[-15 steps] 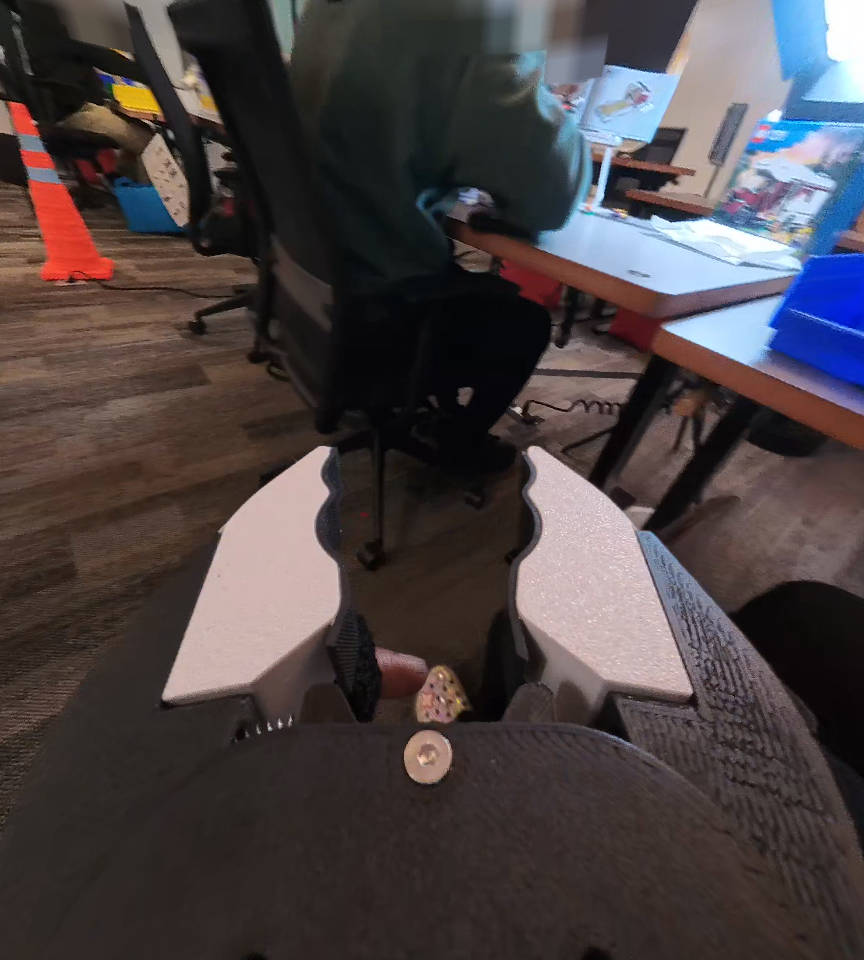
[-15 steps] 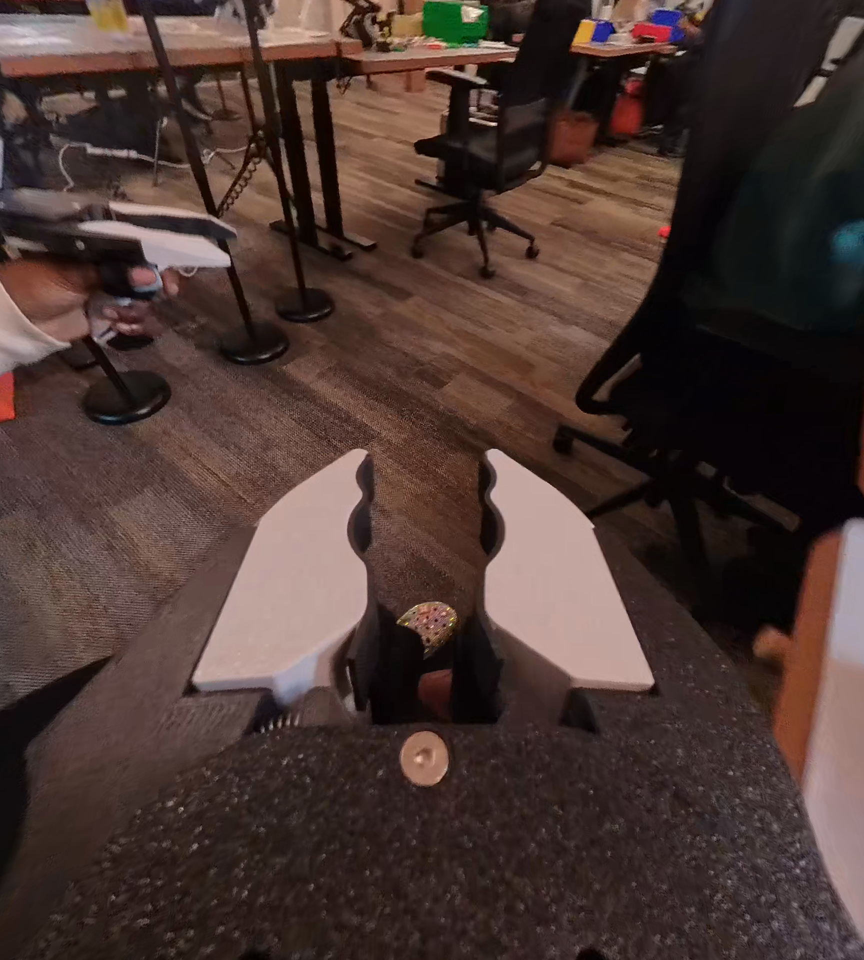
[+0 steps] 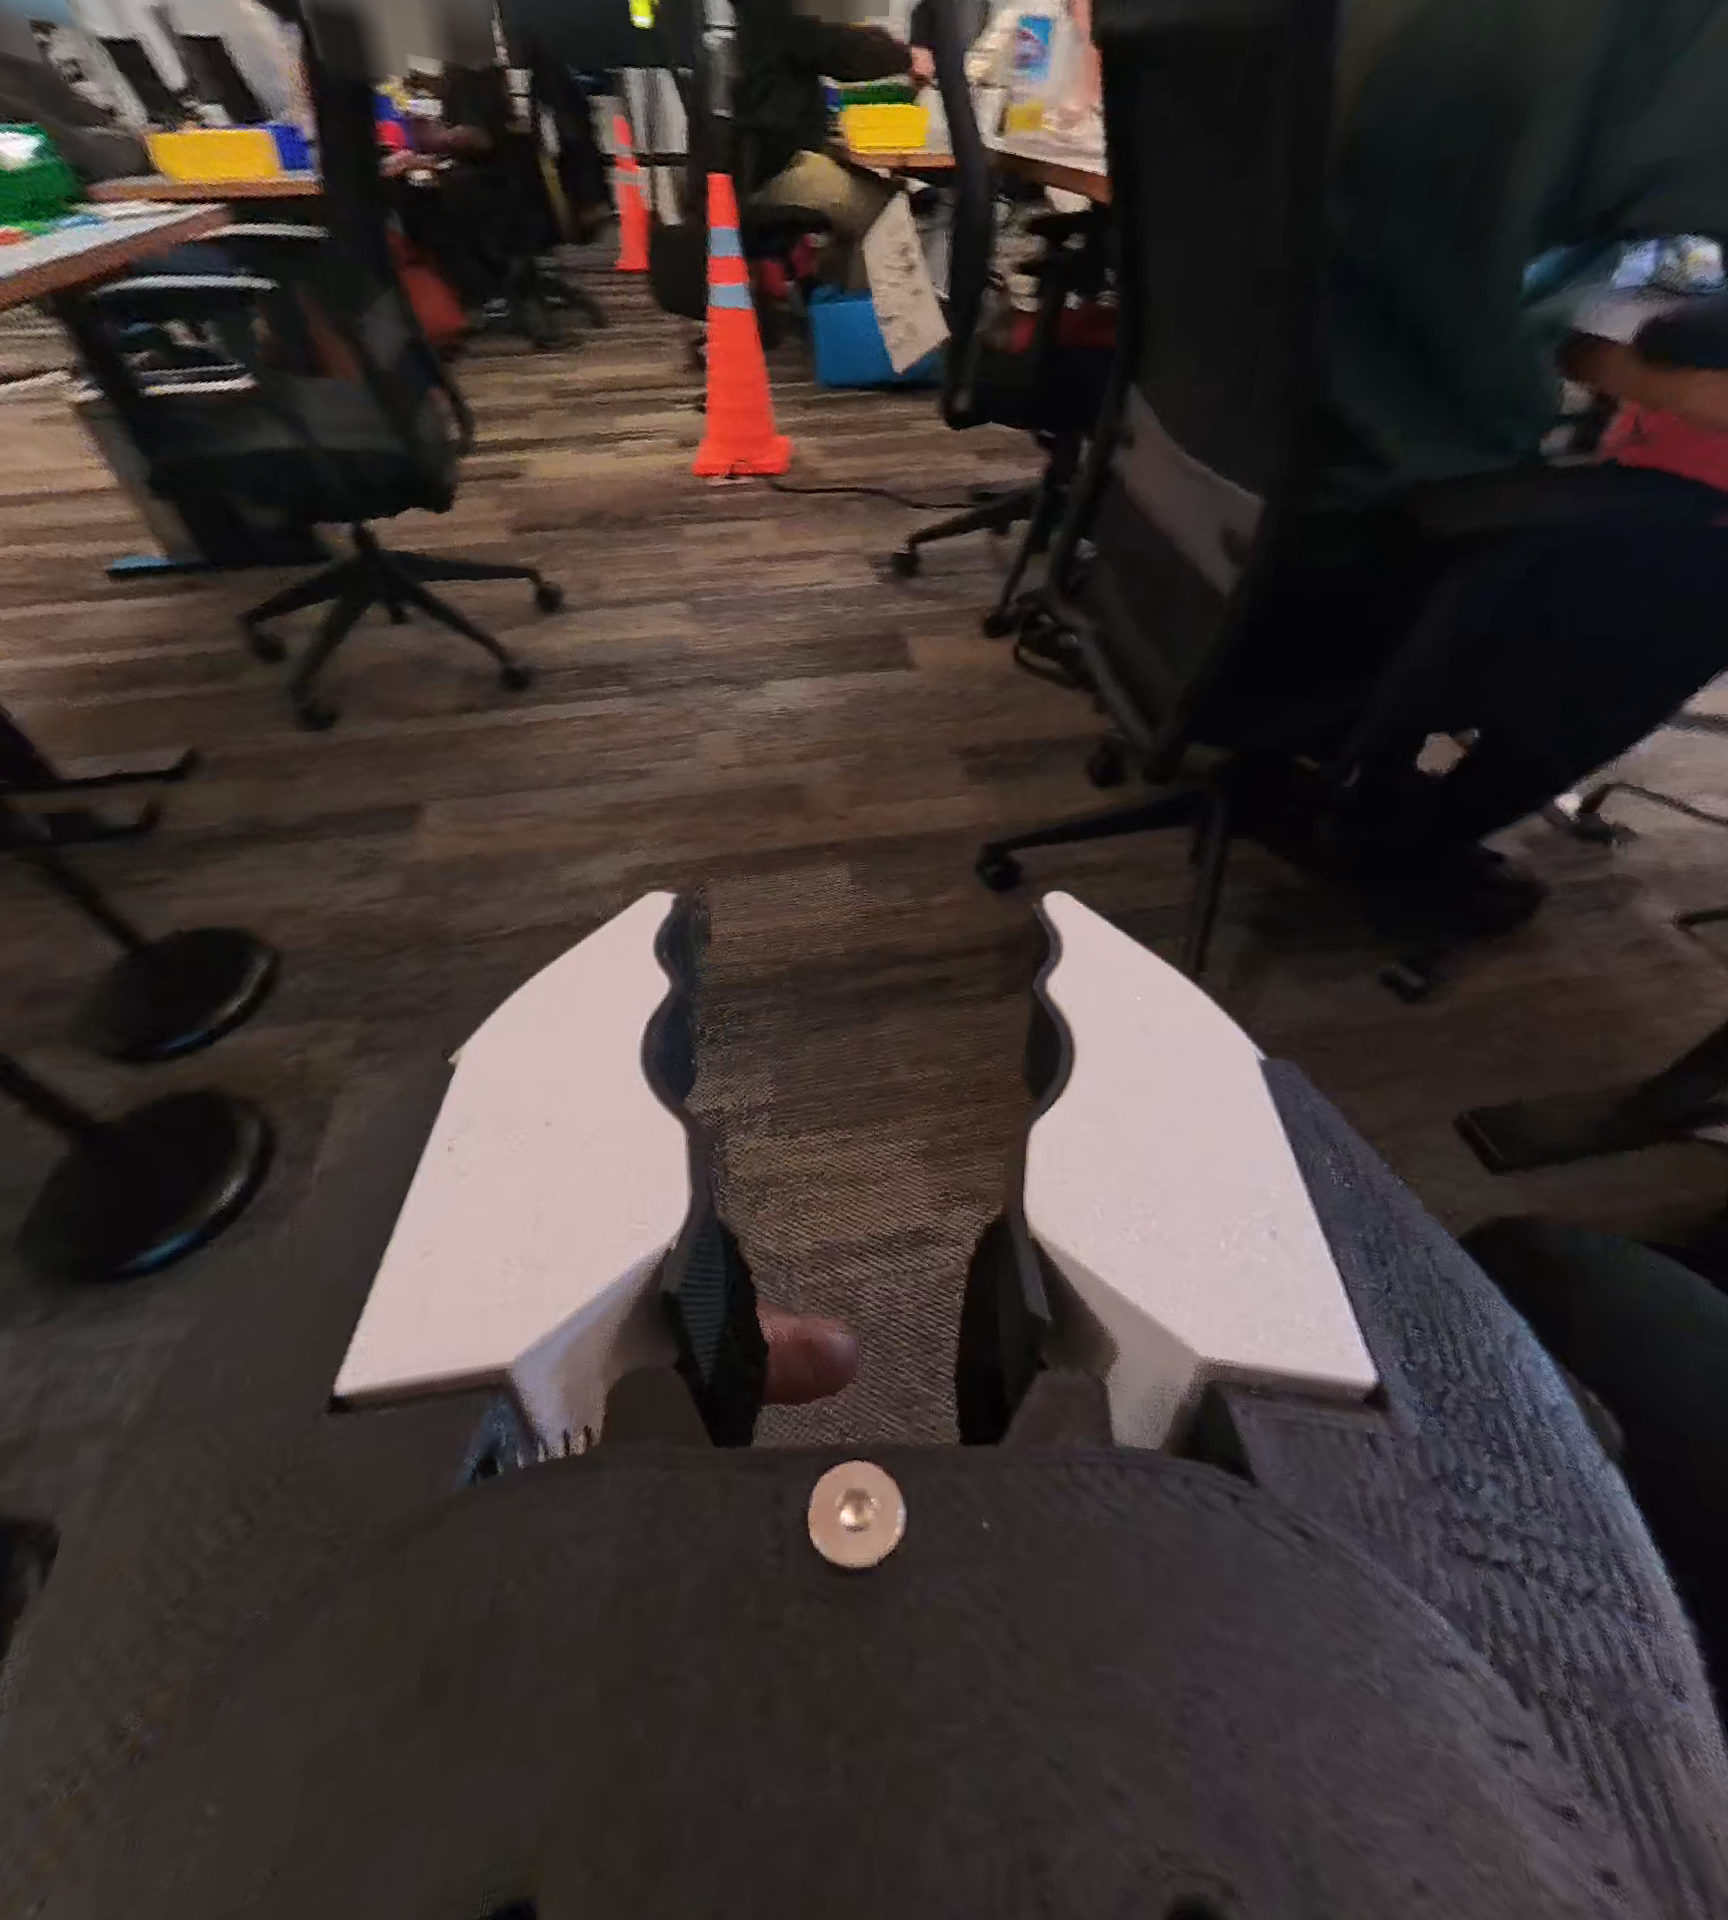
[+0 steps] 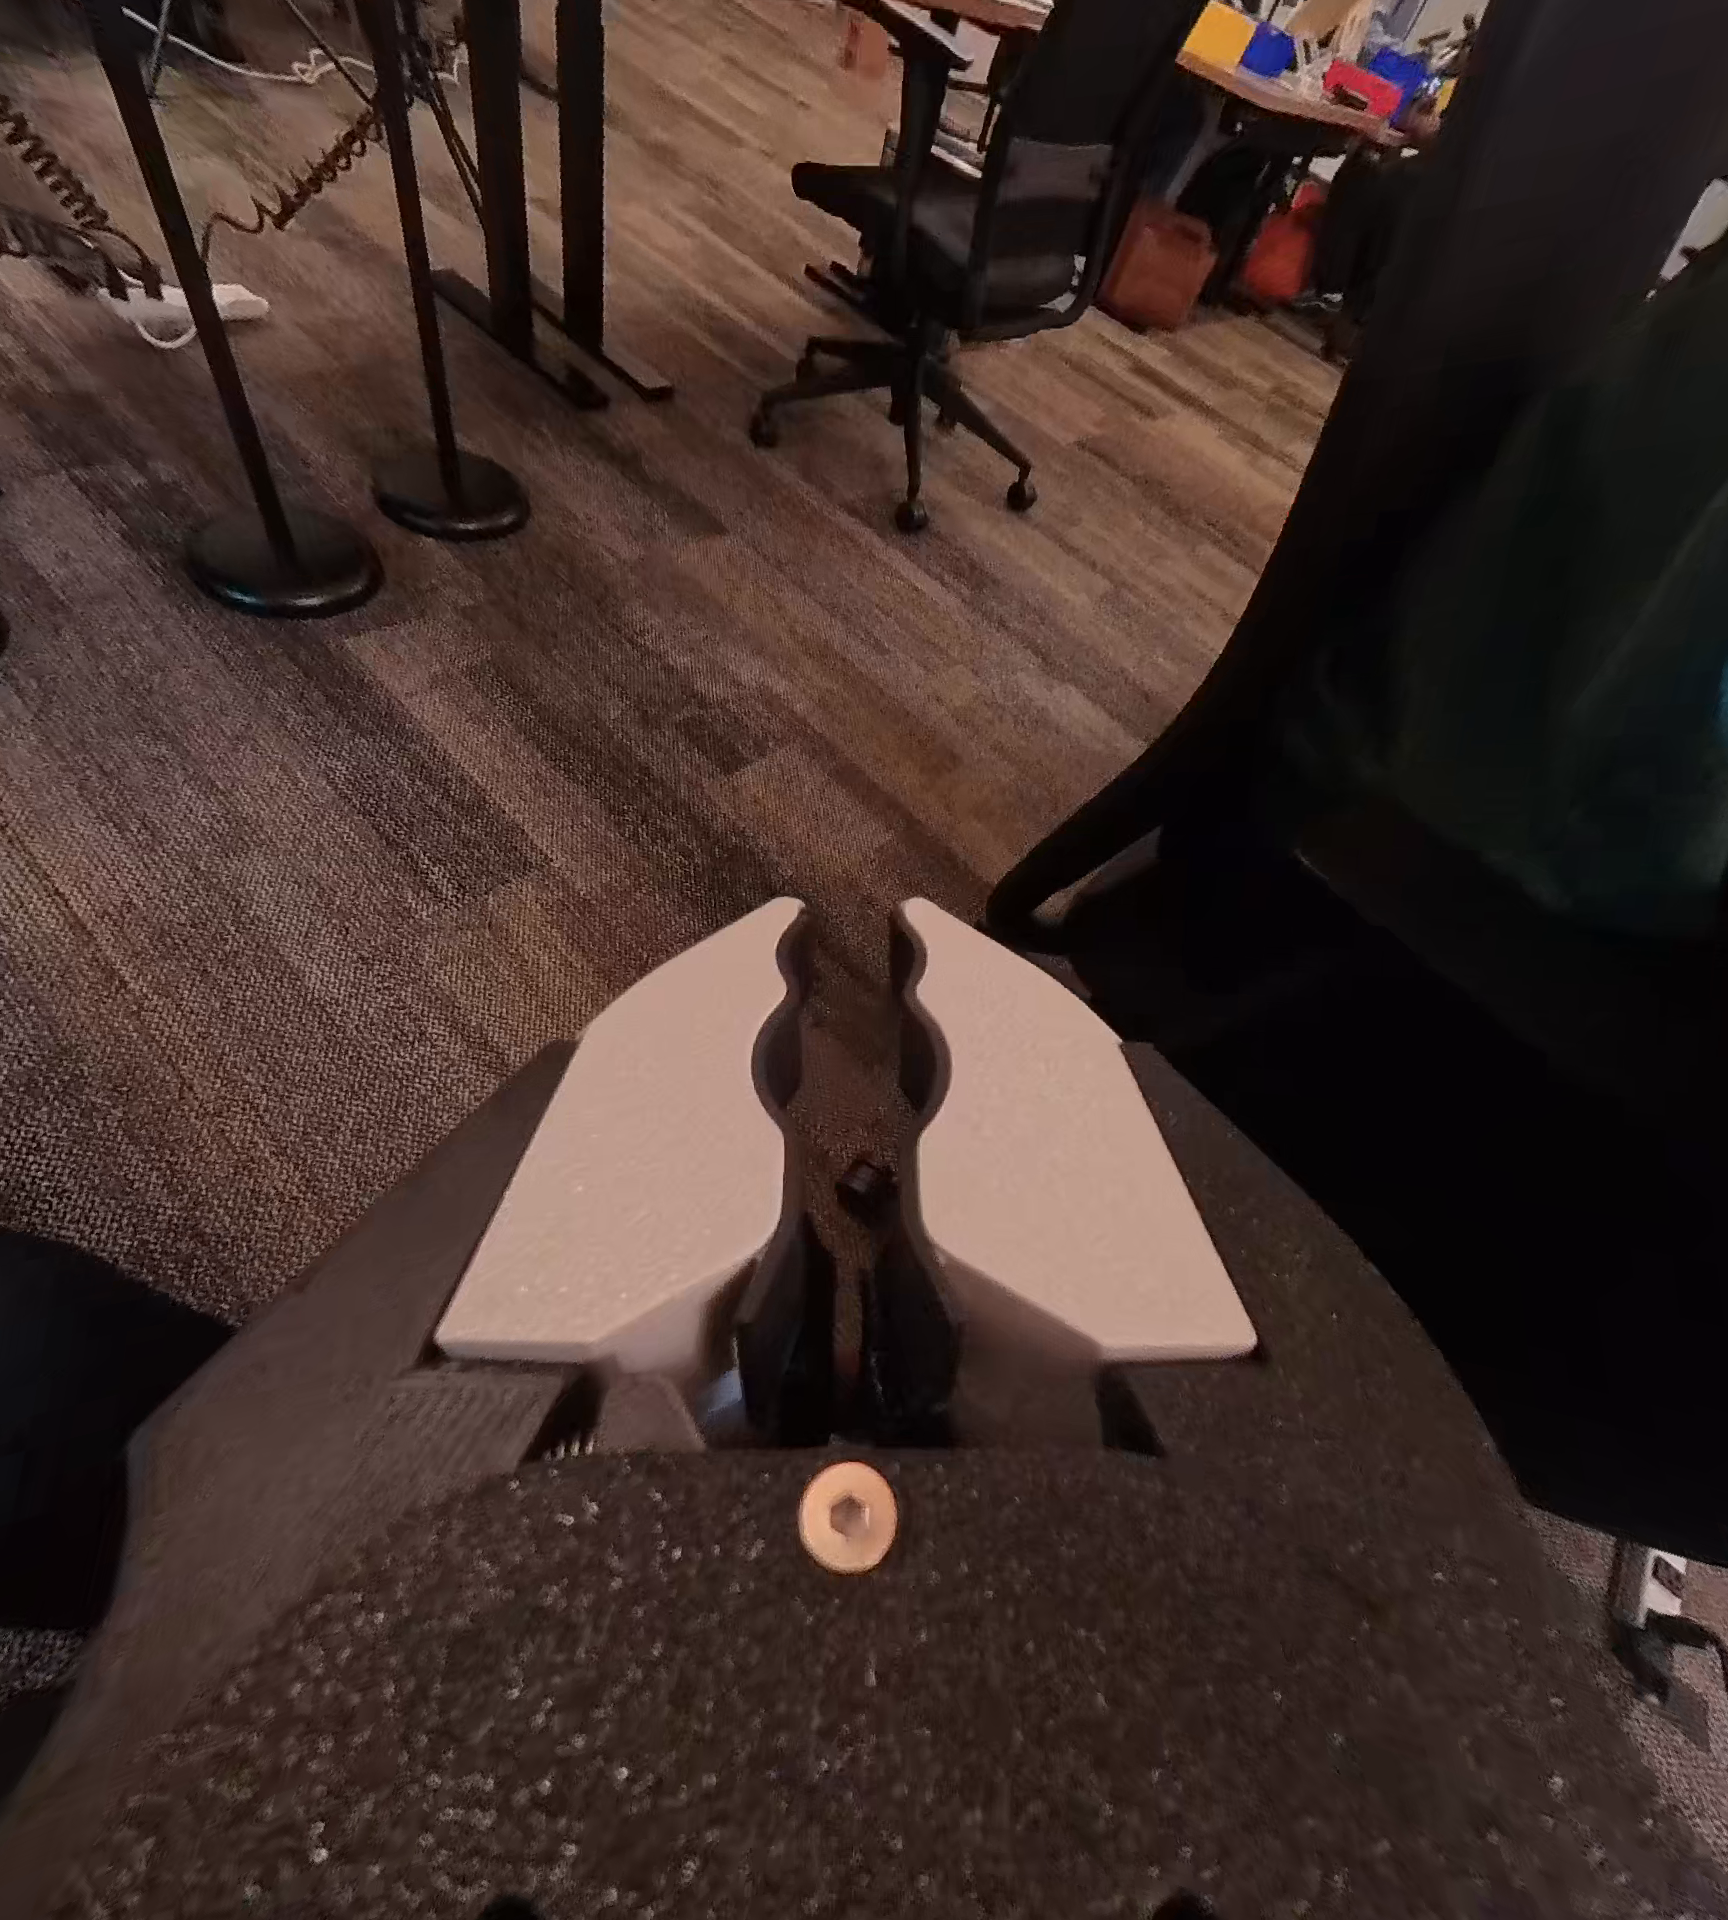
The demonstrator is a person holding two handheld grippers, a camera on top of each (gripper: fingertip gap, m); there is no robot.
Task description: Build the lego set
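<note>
- floor's a striped brown-grey carpet (image 3: 756,707), same stuff in the right wrist view
- orange traffic cone (image 3: 735,343) standing upright on it
- black office chair (image 3: 320,457) on its casters to the left
- two round black stand bases (image 4: 283,566) sit near each other
- tiny dark piece (image 4: 865,1184) lying on the carpet

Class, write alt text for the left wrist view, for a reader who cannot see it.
The left tool points out over striped carpet with its two white fingers spread apart and nothing between them. Ahead stand an orange traffic cone and black office chairs, with desks and seated people farther back, blurred.
</note>
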